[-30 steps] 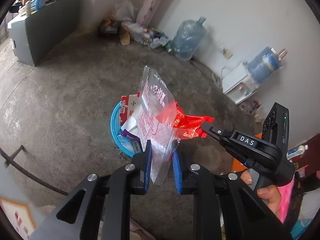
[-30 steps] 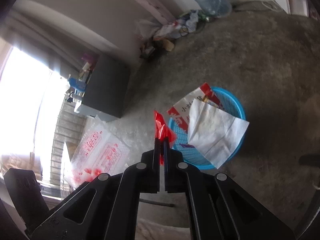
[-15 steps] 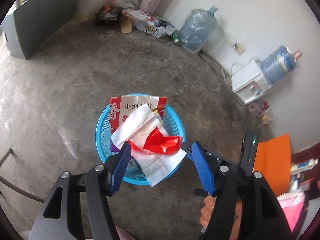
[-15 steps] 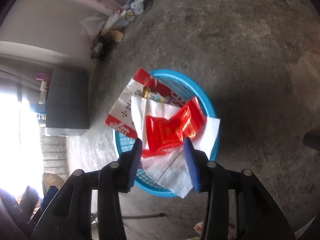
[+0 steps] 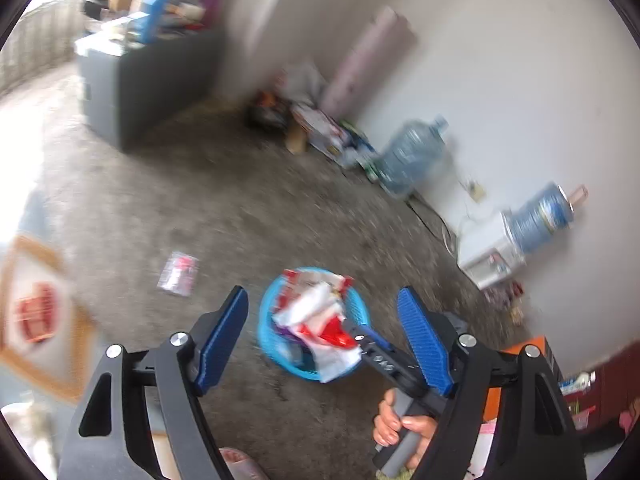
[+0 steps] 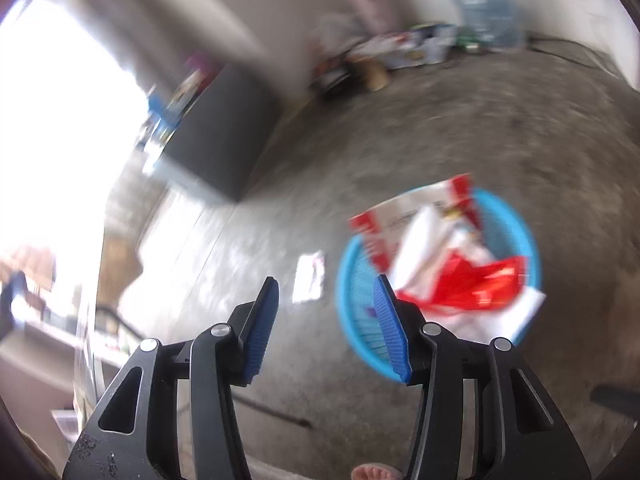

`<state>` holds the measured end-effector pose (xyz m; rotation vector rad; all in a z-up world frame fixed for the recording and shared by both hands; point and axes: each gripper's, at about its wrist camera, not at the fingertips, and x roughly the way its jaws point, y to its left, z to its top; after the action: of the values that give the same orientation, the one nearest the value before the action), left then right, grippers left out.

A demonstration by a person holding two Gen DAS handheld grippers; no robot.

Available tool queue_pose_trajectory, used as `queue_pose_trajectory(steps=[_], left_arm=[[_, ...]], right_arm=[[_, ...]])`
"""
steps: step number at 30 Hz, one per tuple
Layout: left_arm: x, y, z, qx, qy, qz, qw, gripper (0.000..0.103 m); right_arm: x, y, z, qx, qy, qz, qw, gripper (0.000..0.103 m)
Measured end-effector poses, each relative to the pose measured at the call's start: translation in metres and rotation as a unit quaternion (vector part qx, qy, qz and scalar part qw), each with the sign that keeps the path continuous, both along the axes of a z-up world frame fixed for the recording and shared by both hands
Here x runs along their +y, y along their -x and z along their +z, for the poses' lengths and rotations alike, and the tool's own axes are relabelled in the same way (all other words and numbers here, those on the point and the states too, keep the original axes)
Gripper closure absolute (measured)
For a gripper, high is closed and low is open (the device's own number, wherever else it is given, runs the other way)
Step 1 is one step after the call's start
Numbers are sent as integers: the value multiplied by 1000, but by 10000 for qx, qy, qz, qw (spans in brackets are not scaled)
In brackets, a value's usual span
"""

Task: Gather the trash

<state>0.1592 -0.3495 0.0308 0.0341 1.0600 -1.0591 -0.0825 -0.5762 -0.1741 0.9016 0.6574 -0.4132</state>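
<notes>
A blue basket point(image 5: 266, 344) stands on the concrete floor, heaped with a red-and-white carton, white paper point(image 5: 316, 300) and a red wrapper point(image 5: 334, 330). A clear bag with red print point(image 5: 178, 268) lies flat on the floor to the left of the basket. My left gripper point(image 5: 322, 291) hangs above the basket, its jaws opening, with nothing between them. The right gripper point(image 6: 326, 280) is also opening and empty. It hovers left of the basket point(image 6: 348, 304), near the clear bag point(image 6: 308, 276). The red wrapper point(image 6: 480, 284) rests on top of the heap. Both views are blurred.
A grey cabinet point(image 5: 152, 80) stands at the back left. Clutter point(image 5: 312, 128), a water jug point(image 5: 412, 156) and a white dispenser point(image 5: 488, 252) line the wall. A framed picture point(image 5: 36, 312) lies at the left, an orange item point(image 5: 532, 352) at the right. A hand point(image 5: 400, 420) holds the right gripper.
Both grippers opened. The left let go of the clear bag, which now lies on the floor. The right dropped the red wrapper into the basket. Both pulled back from the basket.
</notes>
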Motion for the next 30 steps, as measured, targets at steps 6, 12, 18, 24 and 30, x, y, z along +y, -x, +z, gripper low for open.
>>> queue_pose_trajectory(steps=[6, 12, 18, 24, 30], left_arm=[[111, -34, 30, -342, 125, 1046, 9938, 26], [212, -56, 45, -578, 58, 2041, 9772, 22], [305, -60, 62, -822, -345, 3155, 9447, 15], [379, -50, 72, -956, -981, 4069, 9032, 11], [421, -40, 62, -627, -1251, 4836, 8640, 11]], right_arm=[[30, -91, -27, 333, -173, 1054, 9937, 49], [49, -203, -81, 1123, -50, 1660, 9797, 24], [63, -315, -180, 2419, 160, 1635, 9563, 22], [68, -383, -245, 3375, 519, 1446, 9287, 15], [68, -417, -281, 3785, 684, 1403, 9124, 13]])
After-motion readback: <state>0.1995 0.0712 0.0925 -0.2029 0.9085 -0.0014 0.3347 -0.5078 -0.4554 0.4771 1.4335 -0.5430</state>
